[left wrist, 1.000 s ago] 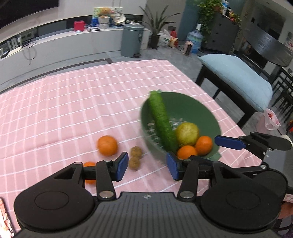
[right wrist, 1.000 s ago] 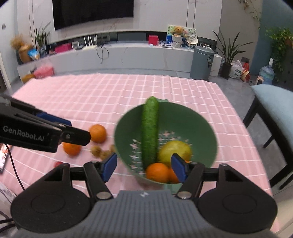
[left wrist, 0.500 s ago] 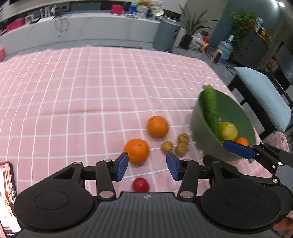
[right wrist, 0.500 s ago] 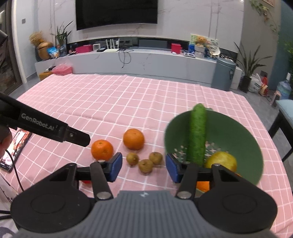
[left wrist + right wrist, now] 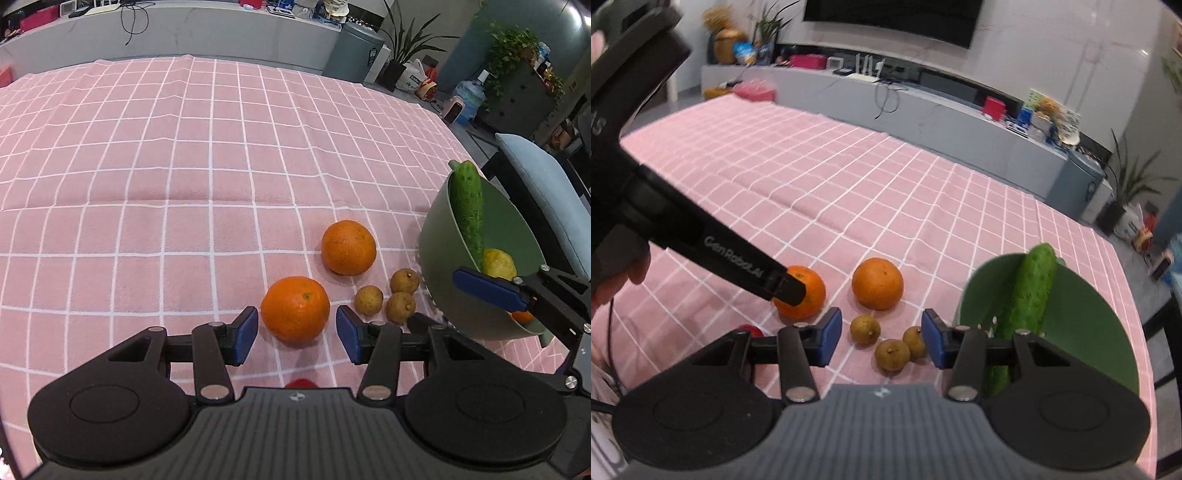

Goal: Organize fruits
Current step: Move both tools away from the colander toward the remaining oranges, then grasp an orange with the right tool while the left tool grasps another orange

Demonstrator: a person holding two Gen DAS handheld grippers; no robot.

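Two oranges lie on the pink checked cloth: the near orange (image 5: pixel 295 309) (image 5: pixel 801 292) sits between the open jaws of my left gripper (image 5: pixel 295 328), untouched as far as I can tell. The far orange (image 5: pixel 348 247) (image 5: pixel 877 283) lies behind it. Three small brown fruits (image 5: pixel 386 295) (image 5: pixel 892 341) lie beside the green bowl (image 5: pixel 439 258) (image 5: pixel 1082 314), which holds a cucumber (image 5: pixel 467 203) (image 5: pixel 1023 299), a yellow fruit (image 5: pixel 498 264) and an orange. My right gripper (image 5: pixel 881 339) is open and empty above the brown fruits; it also shows in the left wrist view (image 5: pixel 487 290).
A small red fruit (image 5: pixel 301 384) (image 5: pixel 751 329) lies close to the left gripper's body. A chair with a blue cushion (image 5: pixel 543 184) stands right of the table. A grey bin (image 5: pixel 352 51) and low cabinet are behind.
Both grippers have swung left, away from the bowl. The left gripper has come down so the near orange now sits between its open jaws. The right gripper now faces the brown fruits.
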